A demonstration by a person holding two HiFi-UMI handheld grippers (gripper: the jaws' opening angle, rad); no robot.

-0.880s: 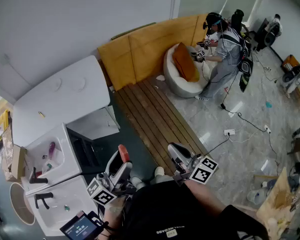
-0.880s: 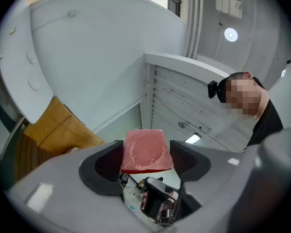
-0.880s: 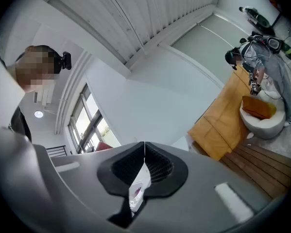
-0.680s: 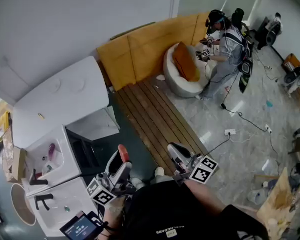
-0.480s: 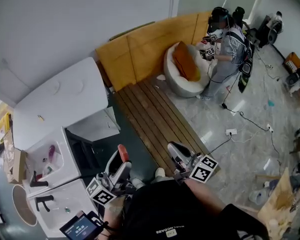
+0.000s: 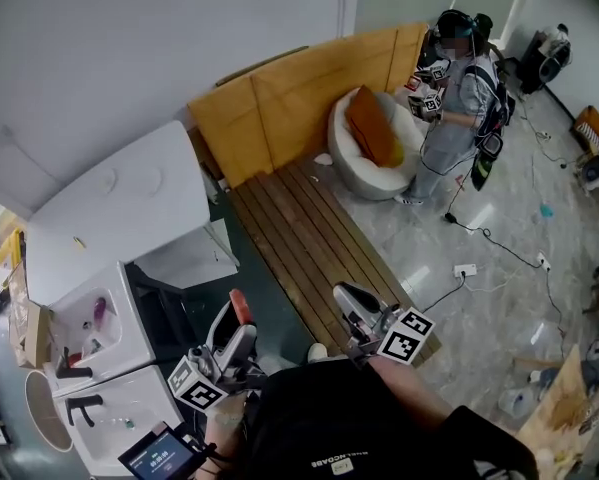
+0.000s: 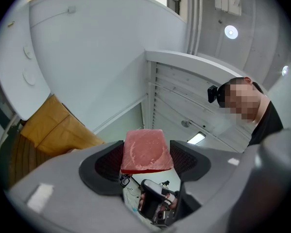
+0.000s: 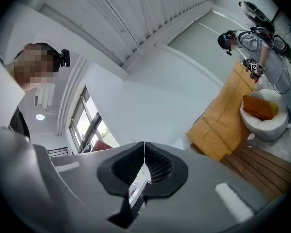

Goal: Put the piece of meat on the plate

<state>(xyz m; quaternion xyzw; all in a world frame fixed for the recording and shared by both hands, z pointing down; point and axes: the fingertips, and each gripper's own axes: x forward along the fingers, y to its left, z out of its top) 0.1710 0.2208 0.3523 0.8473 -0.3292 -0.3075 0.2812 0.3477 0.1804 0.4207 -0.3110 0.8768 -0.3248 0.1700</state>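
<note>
Left gripper view shows the left gripper (image 7: 144,165) with its jaws pinching the piece of meat (image 7: 144,149), a red slab that sits between the two black pads (image 7: 109,161) and touches both. In the right gripper view, the right gripper (image 8: 144,164) has its jaws pressed together and nothing is between them. In the head view both grippers are at the bottom of the picture, apart from each other. The meat sticks out at the tip of the left one, near a white worktop (image 6: 119,203). Further away a strip of wooden boards (image 6: 314,238) runs up to an orange-brown panel (image 6: 299,88). At the end of the boards stands a round white seat (image 6: 364,178) with an orange cushion (image 6: 369,123) in it. Just beside the seat, another person (image 6: 459,88) stands on the grey floor (image 6: 479,268).
</note>
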